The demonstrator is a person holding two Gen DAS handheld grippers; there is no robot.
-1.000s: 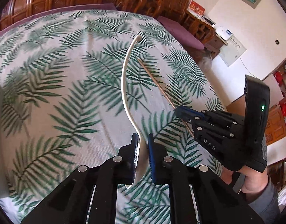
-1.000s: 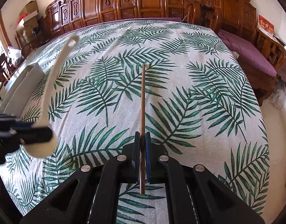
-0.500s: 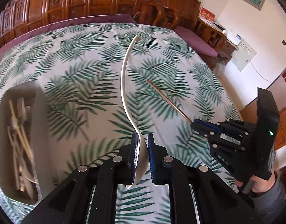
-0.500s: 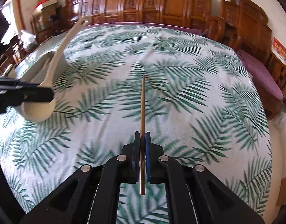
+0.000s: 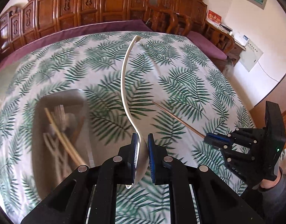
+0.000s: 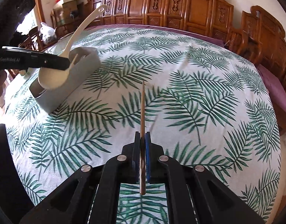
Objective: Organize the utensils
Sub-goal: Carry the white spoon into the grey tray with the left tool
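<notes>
While the white spoon (image 5: 124, 85) hangs above the palm-print tablecloth (image 5: 180, 78) with its bowl pinched in the left gripper (image 5: 142, 149), the grey utensil tray (image 6: 81, 69) sits just beside it, already holding chopsticks. Over on the right, the right gripper (image 6: 142, 149) clamps a single chopstick (image 6: 142, 104), pointing forward, well apart from the tray.

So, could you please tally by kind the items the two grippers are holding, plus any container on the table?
Spoon: 1, in the left gripper
Chopstick: 1, in the right gripper
Utensil box: 1, contents blurred and uncounted
Total: 3
</notes>
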